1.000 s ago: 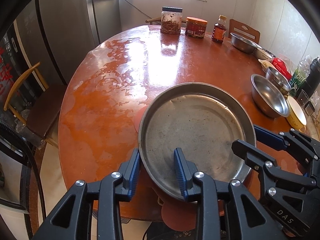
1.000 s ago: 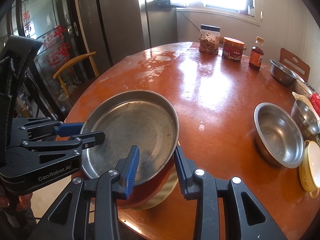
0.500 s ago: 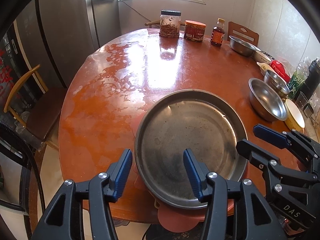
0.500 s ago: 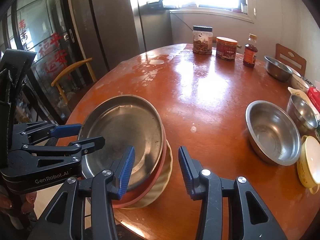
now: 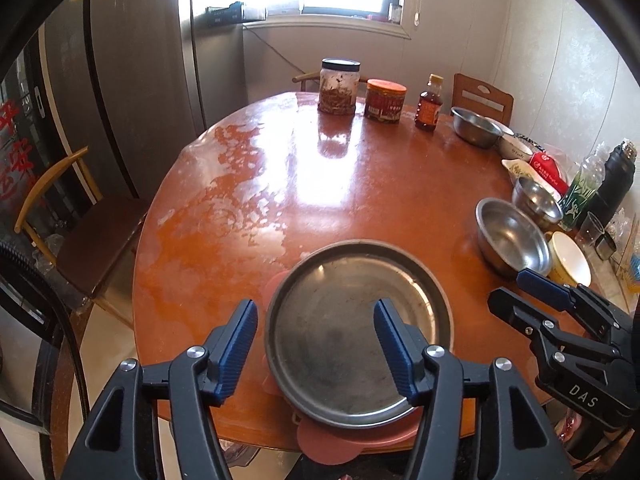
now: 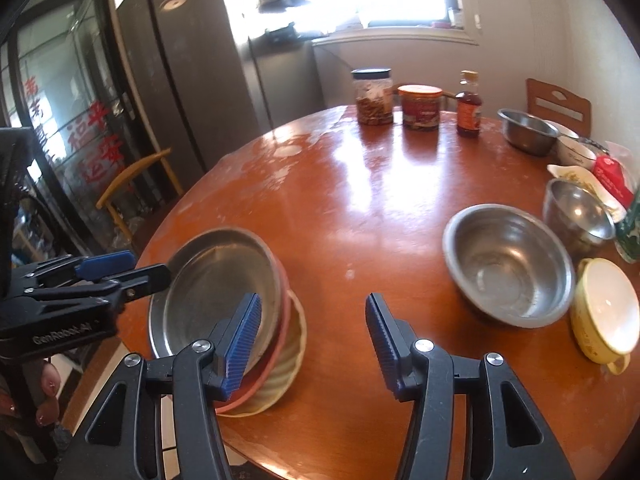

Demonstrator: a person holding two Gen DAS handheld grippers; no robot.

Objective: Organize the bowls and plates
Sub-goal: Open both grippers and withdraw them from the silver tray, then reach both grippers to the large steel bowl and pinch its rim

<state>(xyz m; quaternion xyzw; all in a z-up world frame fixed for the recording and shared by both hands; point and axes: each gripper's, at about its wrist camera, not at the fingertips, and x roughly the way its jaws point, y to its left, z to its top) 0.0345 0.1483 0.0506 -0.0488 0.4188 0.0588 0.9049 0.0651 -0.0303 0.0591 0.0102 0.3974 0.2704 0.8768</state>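
Note:
A round steel plate (image 5: 356,332) (image 6: 216,292) lies on top of a pink plate (image 5: 332,446) (image 6: 280,340) and a ribbed cream plate (image 6: 294,356), stacked at the near edge of the round table (image 5: 360,184). My left gripper (image 5: 314,332) hovers above the plate's near rim. Its jaws are opening, and the pads touch nothing. My right gripper (image 6: 314,312) is just right of the stack over bare table, jaws also opening with nothing between them. Each gripper also shows in the other's view: the right gripper (image 5: 532,292) and the left gripper (image 6: 132,268).
A large steel bowl (image 6: 508,260), a yellow bowl (image 6: 604,312) and a smaller steel bowl (image 6: 576,212) sit to the right. Farther back are another steel bowl (image 6: 528,128), two jars (image 6: 372,96) and a sauce bottle (image 6: 469,106). Chairs stand around the table.
Both grippers have let go of the steel plate's rim and widened their jaws. They drew back and rose, the right one shifting rightward. The plate now rests on the stack.

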